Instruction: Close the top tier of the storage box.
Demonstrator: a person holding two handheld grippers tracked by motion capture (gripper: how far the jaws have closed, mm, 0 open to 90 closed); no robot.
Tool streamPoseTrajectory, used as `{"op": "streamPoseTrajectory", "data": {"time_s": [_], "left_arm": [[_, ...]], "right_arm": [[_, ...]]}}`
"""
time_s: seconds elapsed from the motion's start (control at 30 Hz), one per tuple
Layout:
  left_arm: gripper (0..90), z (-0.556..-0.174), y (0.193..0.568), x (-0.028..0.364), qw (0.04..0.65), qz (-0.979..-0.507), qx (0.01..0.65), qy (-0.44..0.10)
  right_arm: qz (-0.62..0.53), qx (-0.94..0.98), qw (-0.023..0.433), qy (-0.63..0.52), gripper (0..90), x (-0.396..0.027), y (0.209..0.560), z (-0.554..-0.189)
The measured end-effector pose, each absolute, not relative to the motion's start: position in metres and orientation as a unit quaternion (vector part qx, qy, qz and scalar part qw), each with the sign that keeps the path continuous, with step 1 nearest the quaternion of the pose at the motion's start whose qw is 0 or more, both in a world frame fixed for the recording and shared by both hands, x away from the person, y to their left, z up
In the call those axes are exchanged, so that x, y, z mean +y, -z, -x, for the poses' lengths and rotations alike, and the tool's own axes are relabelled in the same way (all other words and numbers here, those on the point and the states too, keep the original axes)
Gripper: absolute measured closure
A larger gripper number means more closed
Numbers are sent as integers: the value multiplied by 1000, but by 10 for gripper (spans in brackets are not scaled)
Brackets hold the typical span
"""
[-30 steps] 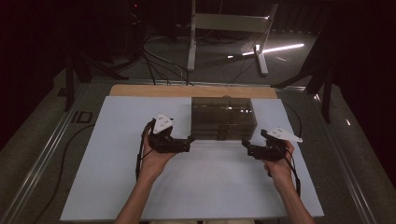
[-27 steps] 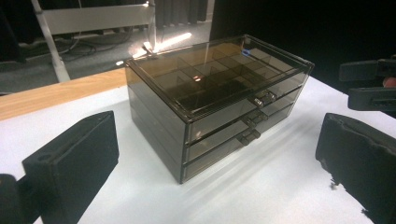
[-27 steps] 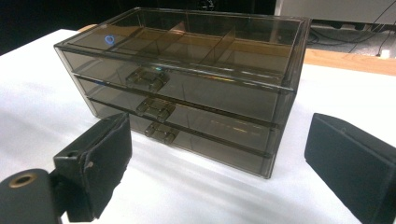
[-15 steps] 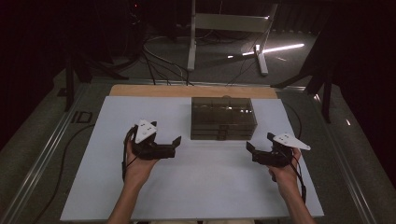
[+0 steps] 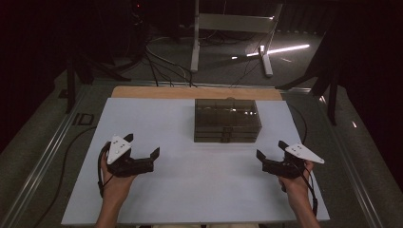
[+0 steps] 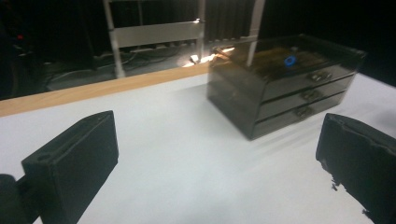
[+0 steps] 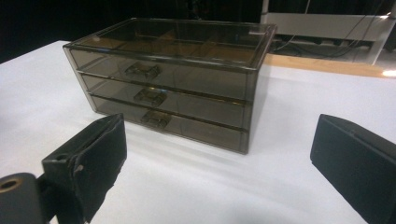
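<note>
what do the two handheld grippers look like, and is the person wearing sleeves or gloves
Both the left gripper and the right gripper are black, blocky two-jaw tools, each topped by a pale grey three-cornered plate. A thin black cable trails from each back along the wrist. Close up, the left gripper's jaws are thick matte black slabs with squared tips. No sleeves or gloves show on the forearms and hands.

A three-drawer organizer box (image 5: 227,120) stands on the white mat (image 5: 190,190), toward its far middle, drawers facing the person. Behind the mat runs a wooden table edge (image 5: 157,92). The left gripper (image 5: 142,160) hovers near the mat's left front, the right gripper (image 5: 270,161) near its right front, both well apart from the box.
</note>
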State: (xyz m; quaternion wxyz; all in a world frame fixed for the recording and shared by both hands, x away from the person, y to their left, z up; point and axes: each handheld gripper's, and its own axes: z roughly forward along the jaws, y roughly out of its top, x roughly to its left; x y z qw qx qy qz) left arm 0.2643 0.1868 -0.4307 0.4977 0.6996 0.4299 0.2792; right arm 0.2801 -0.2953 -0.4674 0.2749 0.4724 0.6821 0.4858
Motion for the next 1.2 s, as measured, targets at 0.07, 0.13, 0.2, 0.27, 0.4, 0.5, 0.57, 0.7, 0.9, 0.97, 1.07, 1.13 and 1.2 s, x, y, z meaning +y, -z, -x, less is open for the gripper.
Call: {"op": "streamPoseTrajectory", "data": {"time_s": [0.07, 0.13, 0.2, 0.27, 0.4, 0.5, 0.57, 0.7, 0.9, 0.97, 1.07, 1.13, 1.2], "left_arm": [[5, -260, 433, 193, 492, -698, 434, -288], [5, -254, 435, 202, 489, -694, 437, -296], [5, -253, 435, 205, 489, -692, 439, -299], [5, -249, 436, 210, 491, -685, 442, -306], [5, -241, 438, 219, 496, -676, 443, -318], [5, -238, 440, 222, 497, -673, 444, -322], [5, -237, 440, 224, 494, -673, 445, -324], [5, -234, 441, 226, 493, -669, 446, -332], [5, -231, 442, 232, 493, -664, 451, -335], [5, -231, 443, 234, 492, -663, 453, -336], [5, -231, 444, 237, 492, -662, 455, -336], [5, -231, 445, 239, 495, -658, 457, -337], [5, -230, 445, 240, 497, -656, 458, -337]], "right_arm": [[-472, 681, 279, -485, 41, -296, 467, -278], [-470, 678, 286, -487, 40, -298, 466, -273], [-472, 675, 288, -489, 41, -300, 466, -270], [-472, 674, 289, -490, 40, -301, 467, -268], [-471, 667, 295, -496, 41, -304, 468, -261], [-471, 666, 297, -497, 41, -305, 469, -258], [-467, 666, 299, -499, 41, -305, 469, -256], [-465, 664, 300, -503, 41, -304, 469, -253], [-465, 660, 301, -507, 41, -306, 468, -249], [-466, 658, 301, -509, 41, -306, 468, -248], [-466, 658, 302, -509, 41, -306, 469, -247], [-466, 659, 303, -506, 41, -307, 470, -246], [-465, 662, 304, -503, 41, -307, 471, -246]]}}
